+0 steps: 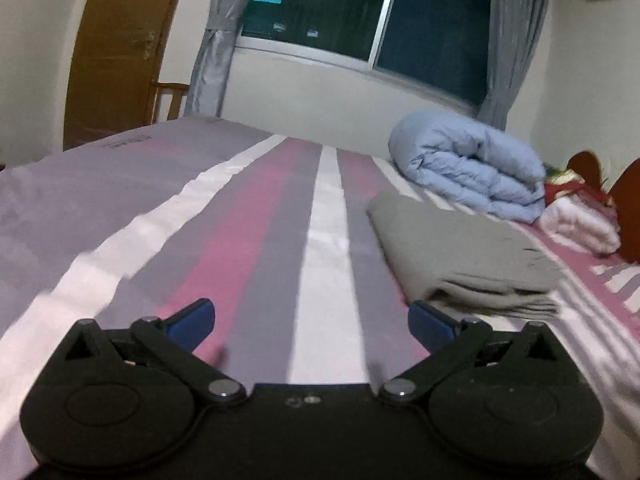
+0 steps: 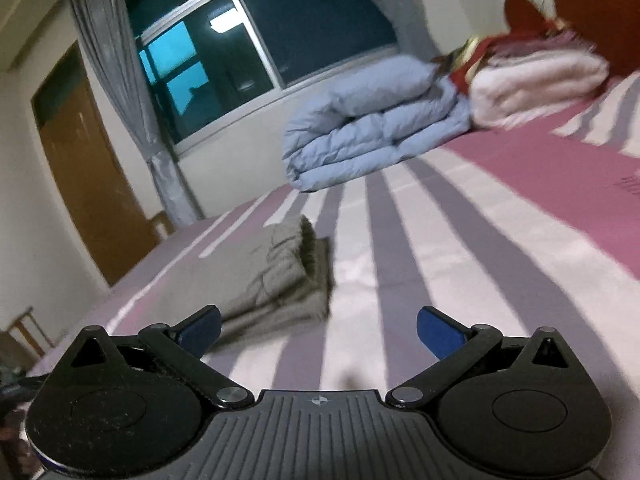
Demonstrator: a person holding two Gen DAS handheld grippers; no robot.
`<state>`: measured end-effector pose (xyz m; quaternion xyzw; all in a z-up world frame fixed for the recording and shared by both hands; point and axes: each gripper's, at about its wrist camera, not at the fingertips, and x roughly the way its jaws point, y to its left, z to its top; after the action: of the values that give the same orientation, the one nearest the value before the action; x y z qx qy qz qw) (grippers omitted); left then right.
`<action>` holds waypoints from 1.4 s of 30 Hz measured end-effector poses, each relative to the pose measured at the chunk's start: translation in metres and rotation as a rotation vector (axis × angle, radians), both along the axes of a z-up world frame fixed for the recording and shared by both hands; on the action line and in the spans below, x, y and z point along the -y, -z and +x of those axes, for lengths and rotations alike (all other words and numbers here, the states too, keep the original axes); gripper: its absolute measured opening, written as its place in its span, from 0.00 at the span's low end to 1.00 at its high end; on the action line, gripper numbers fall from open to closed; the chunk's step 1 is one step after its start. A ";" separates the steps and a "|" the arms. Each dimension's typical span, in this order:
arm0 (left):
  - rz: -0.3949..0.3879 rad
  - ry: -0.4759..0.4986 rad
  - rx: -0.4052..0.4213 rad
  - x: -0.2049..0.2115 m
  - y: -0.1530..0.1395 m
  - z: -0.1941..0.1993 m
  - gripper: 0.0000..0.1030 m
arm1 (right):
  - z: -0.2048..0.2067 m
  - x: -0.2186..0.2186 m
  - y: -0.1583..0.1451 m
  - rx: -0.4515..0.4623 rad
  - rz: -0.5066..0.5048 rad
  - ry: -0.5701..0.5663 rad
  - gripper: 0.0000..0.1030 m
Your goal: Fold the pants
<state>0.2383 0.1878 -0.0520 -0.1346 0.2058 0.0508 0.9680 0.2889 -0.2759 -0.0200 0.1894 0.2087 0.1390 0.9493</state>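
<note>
Both pairs of blue-padded fingers are spread wide and grasp nothing. On the left gripper (image 1: 311, 326), the fingers (image 1: 192, 322) hover over bare striped sheet; the pants (image 1: 460, 256) lie just ahead of and outboard of its right-hand finger, not touching it. On the right gripper (image 2: 318, 330), the pants (image 2: 276, 276) lie just ahead of the left-hand finger (image 2: 200, 330), which overlaps their near edge in view; contact cannot be determined.

Pants: grey woven fabric, folded into a flat stacked rectangle. The long axis runs away from both grippers toward the window wall. Layered edges show at the near end in the left view and along the right-hand side in the right view.

Bed sheet (image 1: 256, 240): smooth, slightly glossy, striped pink, grey and white. Small printed marks appear on it, too blurred to read.

Beyond the pants: a rolled, quilted pale-blue duvet (image 2: 372, 120) and a folded pinkish-white blanket (image 2: 536, 84).
</note>
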 end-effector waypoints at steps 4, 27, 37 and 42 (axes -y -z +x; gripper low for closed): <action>0.016 0.036 0.043 0.034 -0.017 -0.057 0.94 | -0.068 -0.021 -0.013 0.033 -0.094 0.013 1.00; 0.078 0.138 0.179 0.129 -0.034 -0.226 0.94 | -0.262 -0.107 -0.028 0.198 -0.258 -0.112 1.00; 0.117 0.166 0.179 0.139 -0.029 -0.225 0.94 | -0.257 -0.104 -0.019 0.175 -0.244 -0.105 1.00; 0.117 0.172 0.179 0.139 -0.029 -0.226 0.94 | -0.259 -0.108 -0.020 0.174 -0.273 -0.118 1.00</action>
<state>0.0124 0.0489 -0.0232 -0.0640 0.1263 -0.0326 0.9894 0.0302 -0.1683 -0.0003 0.0332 0.1532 0.1806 0.9710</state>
